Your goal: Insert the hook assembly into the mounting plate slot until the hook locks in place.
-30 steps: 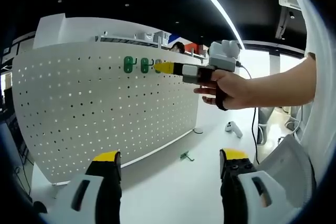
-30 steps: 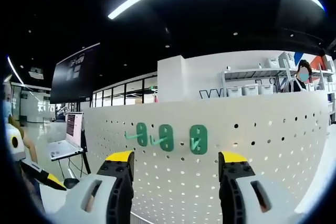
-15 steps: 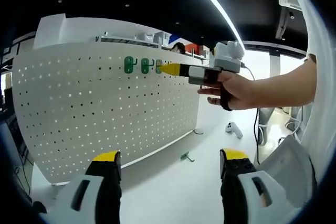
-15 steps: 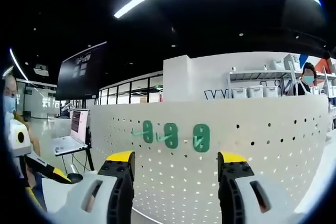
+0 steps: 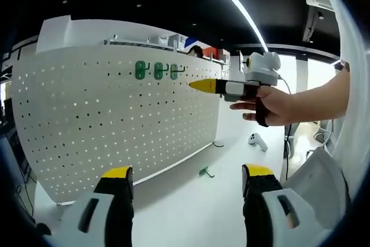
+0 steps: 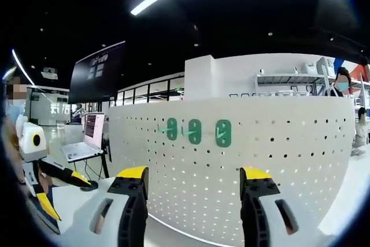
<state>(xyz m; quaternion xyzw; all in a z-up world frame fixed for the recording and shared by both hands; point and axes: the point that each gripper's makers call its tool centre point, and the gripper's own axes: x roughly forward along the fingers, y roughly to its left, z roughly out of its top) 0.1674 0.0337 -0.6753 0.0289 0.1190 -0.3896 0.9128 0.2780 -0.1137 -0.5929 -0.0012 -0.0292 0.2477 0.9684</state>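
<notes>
Hooks, three green ones, sit in a row near the top of the white perforated mounting plate, which stands upright on the white bench; from the right gripper view the same three hooks hang side by side on the plate. A fourth green hook lies loose on the bench near the plate's foot. The right hand-held gripper, held in a person's hand, points its yellow tips toward the plate, just beside the hooks and apart from them. Its jaws stand wide apart with nothing between them. The left hand-held gripper is likewise spread wide and carries nothing. A laptop stands off to the side.
</notes>
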